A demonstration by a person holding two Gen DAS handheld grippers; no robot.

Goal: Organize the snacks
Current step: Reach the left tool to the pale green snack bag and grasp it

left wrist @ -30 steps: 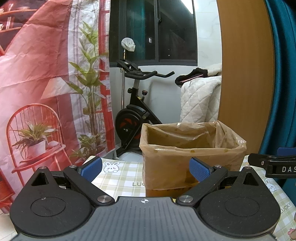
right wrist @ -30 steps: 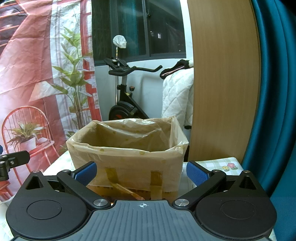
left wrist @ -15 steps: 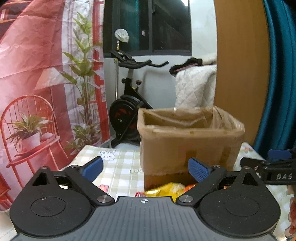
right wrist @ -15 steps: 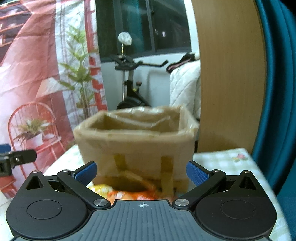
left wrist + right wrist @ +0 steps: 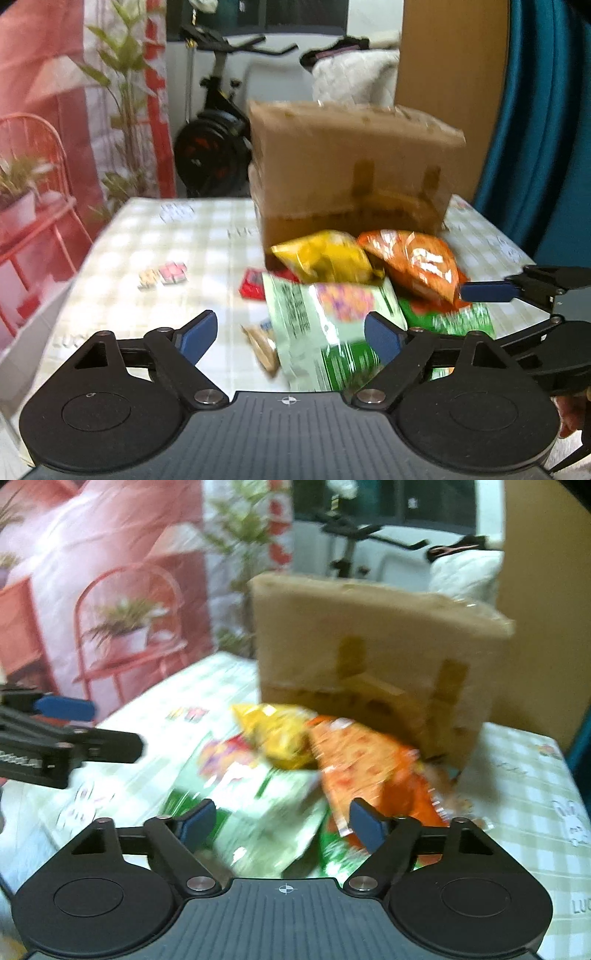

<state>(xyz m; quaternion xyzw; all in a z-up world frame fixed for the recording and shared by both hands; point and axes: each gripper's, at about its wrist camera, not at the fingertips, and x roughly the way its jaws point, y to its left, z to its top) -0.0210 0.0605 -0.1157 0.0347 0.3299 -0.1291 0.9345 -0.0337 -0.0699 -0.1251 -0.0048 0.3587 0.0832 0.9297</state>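
A pile of snack bags lies on the checked tablecloth in front of a cardboard box lined with plastic. The pile holds a yellow bag, an orange bag, a pale green bag and a darker green bag. A small red packet and a brown wrapper lie beside them. My left gripper is open and empty, just above the pale green bag. My right gripper is open and empty over the same pile, with the orange bag ahead and the yellow bag beyond.
A small colourful packet lies alone on the left of the table. The table's left edge drops off near a red printed backdrop. An exercise bike and a white quilt stand behind. A teal curtain hangs at right.
Both grippers have tilted down from facing the box's rim towards the table. The snack pile in front of the box has come into view. Both grippers have stayed open.
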